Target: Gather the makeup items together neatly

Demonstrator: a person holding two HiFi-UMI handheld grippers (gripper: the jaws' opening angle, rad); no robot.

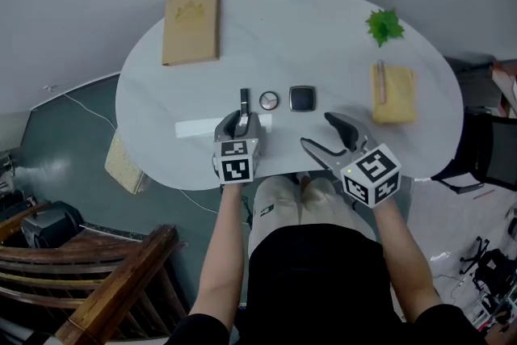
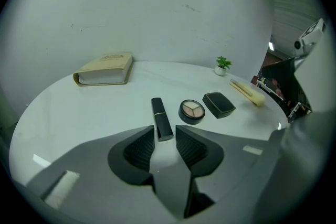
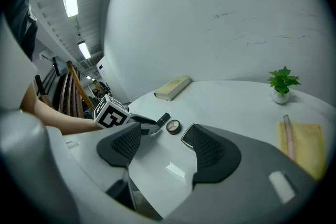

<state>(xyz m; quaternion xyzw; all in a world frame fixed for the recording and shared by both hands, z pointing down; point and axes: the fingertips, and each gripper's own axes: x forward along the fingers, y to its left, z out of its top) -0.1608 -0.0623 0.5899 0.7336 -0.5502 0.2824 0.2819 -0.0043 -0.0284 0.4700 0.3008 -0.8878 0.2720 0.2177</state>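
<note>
Far left on the glossy white oval table (image 1: 323, 36) lies a tan, rectangular closed book (image 1: 191, 24). The left claw (image 1: 240, 124), held on an outstretched bare forearm, slants down at the near edge. Its ribbed black pads are released, flanking the near end of a slim black lipstick (image 1: 245, 100) with a gold band, which lies flat on the table. Just right of it sit a round eyeshadow pan (image 1: 269, 100) with three shades, then a square black compact (image 1: 302, 98), all three in one short row. The right claw (image 1: 317, 130) hovers near the compact, spread wide and empty. Further right lies a soft yellow cloth (image 1: 394, 93), with a small green plant (image 1: 384, 26) beyond it.
</note>
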